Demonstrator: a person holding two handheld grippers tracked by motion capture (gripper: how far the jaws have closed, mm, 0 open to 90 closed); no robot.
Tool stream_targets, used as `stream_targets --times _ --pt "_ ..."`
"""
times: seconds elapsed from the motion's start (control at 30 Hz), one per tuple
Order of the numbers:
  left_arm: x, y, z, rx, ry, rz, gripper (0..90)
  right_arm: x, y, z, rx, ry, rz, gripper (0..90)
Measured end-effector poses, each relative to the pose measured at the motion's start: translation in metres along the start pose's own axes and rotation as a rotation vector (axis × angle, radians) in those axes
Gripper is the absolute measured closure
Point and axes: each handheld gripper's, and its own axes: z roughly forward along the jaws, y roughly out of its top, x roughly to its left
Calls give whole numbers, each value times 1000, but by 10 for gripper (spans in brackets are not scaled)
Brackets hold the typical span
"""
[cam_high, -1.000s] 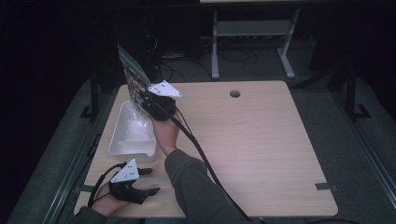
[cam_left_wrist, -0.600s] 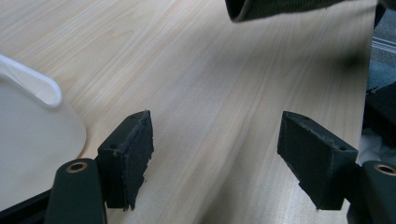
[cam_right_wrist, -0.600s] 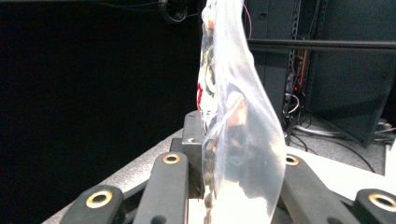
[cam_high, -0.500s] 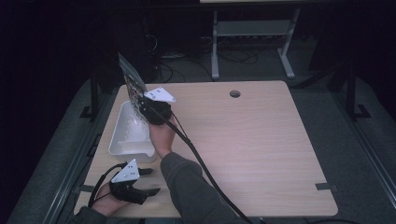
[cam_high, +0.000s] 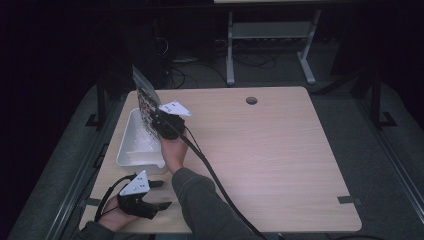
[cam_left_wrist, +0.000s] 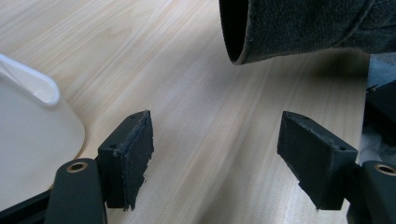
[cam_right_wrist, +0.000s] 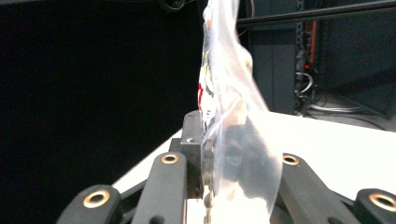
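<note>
dark room, pale wood surface (cam_high: 280, 150): right tongs (cam_right_wrist: 205, 154) pinch a limp, slippery clear plastic bag (cam_right_wrist: 224, 93) above the white tub (cam_high: 131, 150), best gripped by its edge, while left tongs (cam_left_wrist: 215, 158) gape empty.

A light wooden table (cam_high: 280, 155) with a round cable hole (cam_high: 251, 100) near its far edge. A white plastic tub (cam_high: 131, 150) sits on its left side.

A white tub (cam_high: 131, 152) and the plastic bag (cam_high: 144, 95) raised above it crowd the tabletop's (cam_high: 280, 150) left edge, with a sleeved forearm (cam_high: 200, 200) crossing just beside them; the centre and right of the tabletop lie open to the far edge.
</note>
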Motion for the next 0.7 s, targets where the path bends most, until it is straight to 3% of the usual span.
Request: stream_targets --times 0.07,0.2,0.5,0.7 --pt "0 0 0 -2 -1 1 263 0 1 -1 8 40 -2 619" --pt "0 0 1 2 -3 7 263 -1 8 -5 55 48 -52 603" --pt "-1 0 2 5 -4 6 263 -5 5 -5 180 28 -201 704" --pt "-1 0 2 5 -5 6 264 -3 3 -6 201 13 -219 738"
